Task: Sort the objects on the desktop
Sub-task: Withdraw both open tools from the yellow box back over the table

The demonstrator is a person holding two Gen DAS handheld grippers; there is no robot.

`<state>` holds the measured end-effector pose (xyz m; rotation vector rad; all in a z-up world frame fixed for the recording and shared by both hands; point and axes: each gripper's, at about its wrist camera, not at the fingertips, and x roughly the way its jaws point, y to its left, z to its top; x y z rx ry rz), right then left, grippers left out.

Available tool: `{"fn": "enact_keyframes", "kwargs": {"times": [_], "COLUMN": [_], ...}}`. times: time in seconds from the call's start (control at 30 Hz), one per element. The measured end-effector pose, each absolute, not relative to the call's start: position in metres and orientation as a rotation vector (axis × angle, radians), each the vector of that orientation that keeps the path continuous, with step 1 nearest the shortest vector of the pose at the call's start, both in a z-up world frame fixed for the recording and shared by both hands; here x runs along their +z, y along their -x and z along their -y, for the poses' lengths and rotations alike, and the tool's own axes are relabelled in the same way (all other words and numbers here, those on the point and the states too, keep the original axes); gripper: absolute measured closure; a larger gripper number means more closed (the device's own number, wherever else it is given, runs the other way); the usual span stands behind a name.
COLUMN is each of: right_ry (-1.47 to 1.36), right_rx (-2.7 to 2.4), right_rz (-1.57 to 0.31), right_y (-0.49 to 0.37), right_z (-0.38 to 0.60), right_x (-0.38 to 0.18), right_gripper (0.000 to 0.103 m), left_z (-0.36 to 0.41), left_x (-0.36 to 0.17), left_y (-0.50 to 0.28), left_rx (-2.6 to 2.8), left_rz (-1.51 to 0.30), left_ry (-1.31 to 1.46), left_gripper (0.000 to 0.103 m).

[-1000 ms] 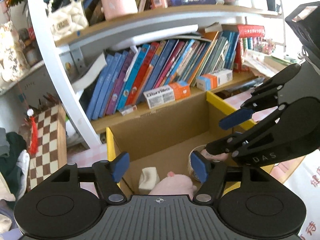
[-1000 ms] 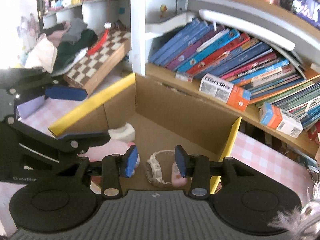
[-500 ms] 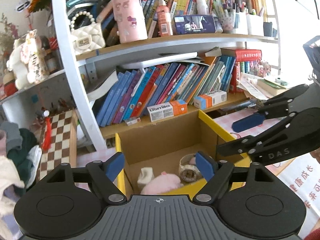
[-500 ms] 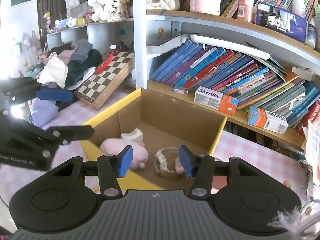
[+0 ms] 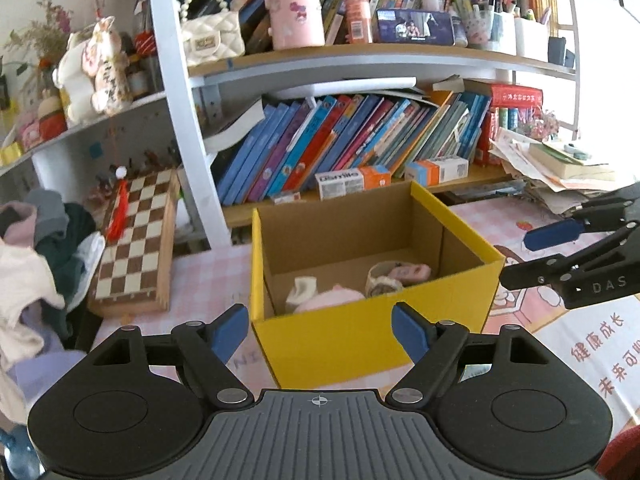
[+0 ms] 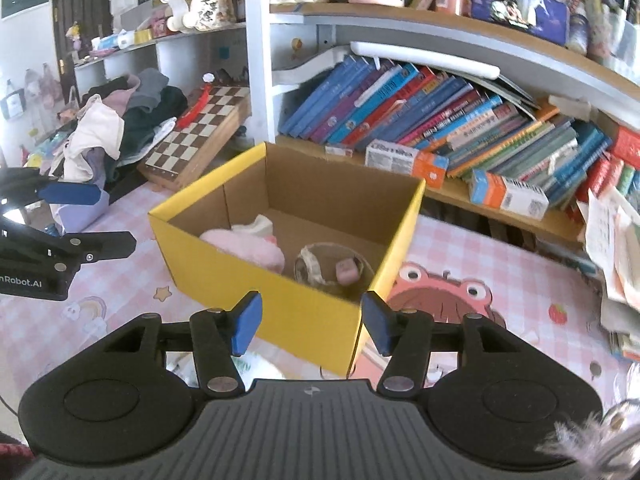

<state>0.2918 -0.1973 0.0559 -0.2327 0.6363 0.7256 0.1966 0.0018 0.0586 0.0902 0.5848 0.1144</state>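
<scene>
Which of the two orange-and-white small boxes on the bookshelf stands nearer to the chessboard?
The longer box, left of the other box in the left wrist view, nearer the chessboard.

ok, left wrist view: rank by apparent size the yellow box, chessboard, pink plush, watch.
1. yellow box, though it sits nearest the camera
2. chessboard
3. pink plush, partly hidden by the box wall
4. watch, looks about as big as the plush; unsure.

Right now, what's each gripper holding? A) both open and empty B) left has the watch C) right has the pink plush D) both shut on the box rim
A: the left gripper and right gripper both stand open with nothing between the fingers; the watch and pink plush lie inside the yellow box.
</scene>
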Motion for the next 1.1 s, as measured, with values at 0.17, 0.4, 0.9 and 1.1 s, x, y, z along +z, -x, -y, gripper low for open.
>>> {"fn": "enact_keyframes", "kwargs": {"times": [0.17,0.4,0.9,1.1], "right_ry": [0.198,0.201,0.218,0.235], "right_rx": [0.671,0.613,0.513,0.485], "right_rz": [-0.669,-0.696,-0.717,-0.729], "right_y": [-0.272,-0.23,-0.167,-0.153], "right_z": [0.202,0.196,0.18,0.174], "right_x": [0.048,0.043,0.027,0.012], "right_gripper": [0.049,0.045,0.032,0.026], "left_z": [0.0,-0.007,-0.024,-0.029], "left_x": [0.053,0.049,0.04,0.029], "left_y": [-0.181,-0.156,-0.11,-0.098], "left_rx": [0.093,0.052,-0.008,-0.023], "left_rz": [-0.589,-0.591,-0.622,-0.659], "left_ry": [-0.072,-0.039,-0.063,-0.082], "left_gripper": [0.022,0.022,0.019,0.018]}}
